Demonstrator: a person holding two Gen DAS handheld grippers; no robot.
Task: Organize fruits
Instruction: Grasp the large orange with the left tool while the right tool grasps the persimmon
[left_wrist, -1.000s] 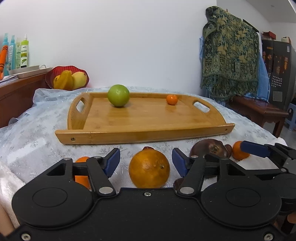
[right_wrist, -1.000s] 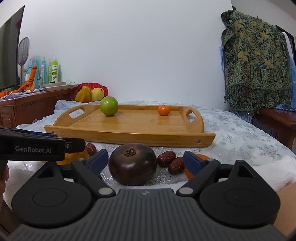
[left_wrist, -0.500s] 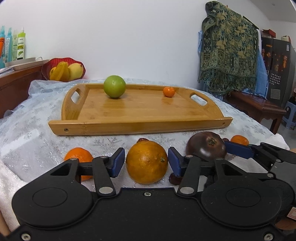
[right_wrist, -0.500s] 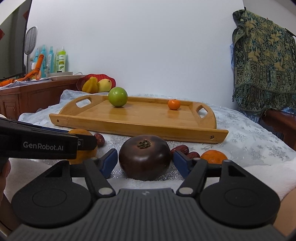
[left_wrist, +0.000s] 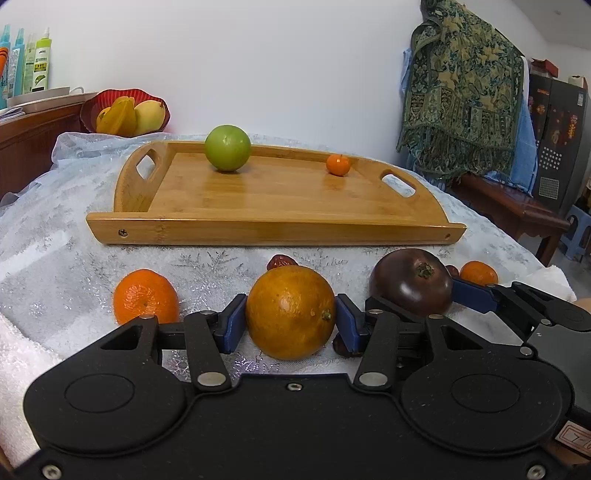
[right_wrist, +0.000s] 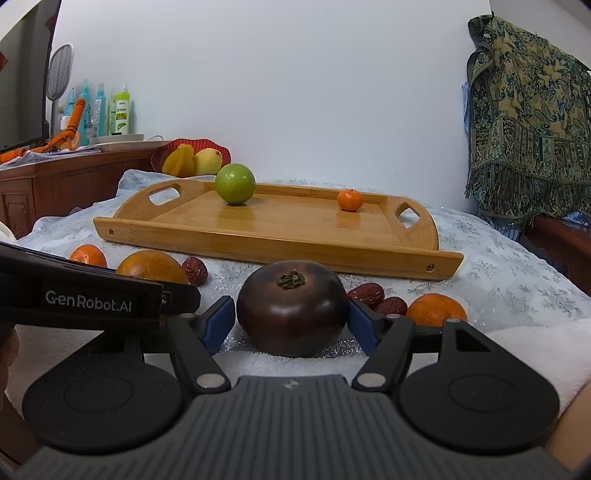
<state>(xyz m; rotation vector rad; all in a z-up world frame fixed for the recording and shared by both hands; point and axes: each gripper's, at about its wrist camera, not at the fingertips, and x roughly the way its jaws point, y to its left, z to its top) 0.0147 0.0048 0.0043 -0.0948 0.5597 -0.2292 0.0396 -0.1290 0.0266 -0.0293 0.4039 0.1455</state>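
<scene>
My left gripper (left_wrist: 290, 320) is shut on a large orange (left_wrist: 290, 312), its blue pads touching both sides; the orange rests on the white cloth. My right gripper (right_wrist: 291, 320) holds its pads against both sides of a dark purple tomato (right_wrist: 291, 312), which also shows in the left wrist view (left_wrist: 412, 282). A wooden tray (left_wrist: 273, 230) lies beyond, holding a green apple (left_wrist: 228, 147) and a small tangerine (left_wrist: 338, 164); it shows in the right wrist view (right_wrist: 273, 247) too.
A mandarin (left_wrist: 145, 295) lies left of the orange, another mandarin (right_wrist: 436, 309) right of the tomato. Red dates (right_wrist: 380, 299) lie on the cloth. A red fruit bowl (left_wrist: 125, 112) and a wooden cabinet (right_wrist: 55, 181) stand at the back left, a draped chair (left_wrist: 461, 92) at the right.
Both grippers have moved forward around their fruits and closed: the left pads now touch the orange, the right pads touch the tomato.
</scene>
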